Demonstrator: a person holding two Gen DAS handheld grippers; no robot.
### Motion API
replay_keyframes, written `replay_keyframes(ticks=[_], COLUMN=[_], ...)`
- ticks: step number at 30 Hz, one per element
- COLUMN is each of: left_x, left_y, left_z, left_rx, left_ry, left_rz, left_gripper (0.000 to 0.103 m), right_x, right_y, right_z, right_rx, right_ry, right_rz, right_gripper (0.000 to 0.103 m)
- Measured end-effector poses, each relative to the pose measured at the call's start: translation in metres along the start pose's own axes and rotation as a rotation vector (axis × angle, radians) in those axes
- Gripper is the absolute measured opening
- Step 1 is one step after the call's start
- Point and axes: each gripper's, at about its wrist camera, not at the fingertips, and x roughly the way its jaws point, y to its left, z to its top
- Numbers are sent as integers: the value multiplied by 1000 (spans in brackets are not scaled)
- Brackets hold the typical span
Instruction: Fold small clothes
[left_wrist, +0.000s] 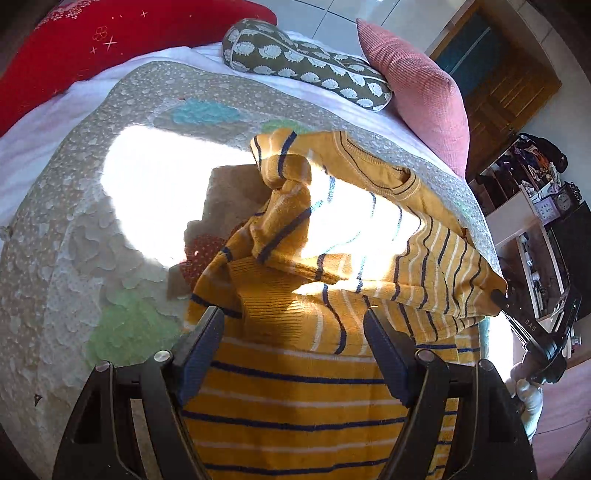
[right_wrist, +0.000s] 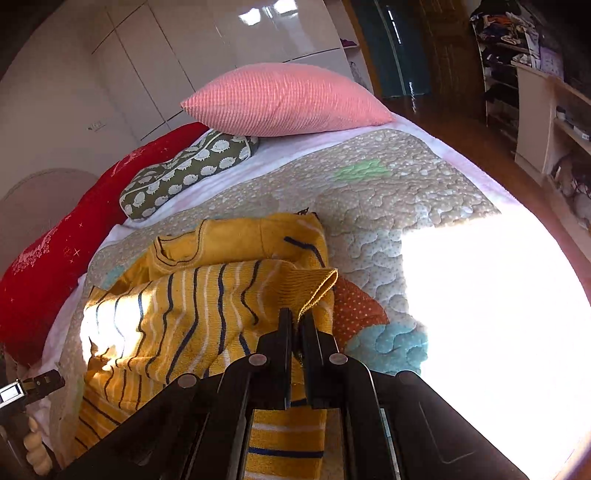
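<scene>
A small yellow sweater (left_wrist: 295, 391) with navy and white stripes lies on the quilted bed cover (left_wrist: 85, 240). Its neckline points away and a crumpled sleeve lies across the body. My left gripper (left_wrist: 293, 325) is open over the sweater's lower part, with nothing between its fingers. My right gripper (right_wrist: 298, 321) is shut on the sweater's ribbed hem (right_wrist: 314, 288), which is lifted and folded over the body. The sweater (right_wrist: 177, 317) fills the left middle of the right wrist view. The right gripper also shows in the left wrist view (left_wrist: 496, 295), pinching the striped edge.
A pink cushion (left_wrist: 417, 88), a green hedgehog-print pillow (left_wrist: 303, 62) and a red pillow (left_wrist: 92, 40) lie at the head of the bed. A strong sun patch (right_wrist: 487, 314) washes out part of the quilt. Shelves (right_wrist: 546, 110) stand beyond the bed's right side.
</scene>
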Motion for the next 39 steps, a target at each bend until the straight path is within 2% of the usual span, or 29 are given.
replay_keyframes(ticks=[5, 8, 13, 15, 16, 17, 18, 20, 22, 24, 25, 28, 31, 32, 34, 35, 36, 37, 39], left_x=[37, 51, 65, 70, 75, 79, 79, 63, 39, 25, 25, 40, 46, 47, 48, 45, 38, 28, 1], left_y=[-3, -1, -1, -2, -2, 0, 3, 10, 19, 30, 35, 47, 54, 55, 55, 55, 54, 52, 42], left_z=[19, 20, 36, 44, 50, 52, 55, 56, 56, 53, 51, 44, 36, 35, 34, 34, 35, 35, 35], left_rx=[-76, -145, -189, -194, -194, -203, -217, -203, -174, -165, -158, -167, -185, -186, -194, -198, -197, -190, -155], left_ry=[97, 135, 140, 139, 155, 177, 176, 121, 32, -27, -22, 48, 53, 51, 56, 57, 50, 33, -22], left_rz=[-171, -232, -236, -206, -182, -161, -160, -129, -63, 6, 22, 12, -4, -5, -8, -8, -14, -22, -38], left_gripper=[77, 77, 77, 59, 17, 6, 5, 5, 5, 5, 5, 5, 6, 6, 6, 6, 6, 6, 6], right_x=[-4, -8, -11, -14, -16, -19, -22, -29, -35, -40, -39, -27, -8, 0, 19, 28, 31, 29, 11], right_y=[-12, -10, -6, -8, -9, -11, -12, -15, -18, -18, -17, -9, 7, 14, 27, 33, 38, 42, 41], right_z=[-10, -10, -11, -13, -15, -17, -18, -20, -21, -22, -23, -25, -26, -26, -26, -26, -26, -24, -17], right_rx=[54, 54, 37, 44, 52, 59, 65, 69, 68, 69, 74, 93, 102, 93, 59, 42, 29, 12, 20], right_ry=[-7, -15, -28, -32, -37, -40, -43, -43, -45, -49, -47, -26, 2, 21, 77, 114, 132, 131, 72], right_rz=[72, 86, 106, 105, 105, 104, 101, 95, 100, 108, 121, 158, 193, 189, 165, 179, 185, 175, 216], right_gripper=[16, 22, 26, 28, 28, 29, 30, 31, 32, 38, 39, 43, 45, 48, 50, 44, 14, 6, 6])
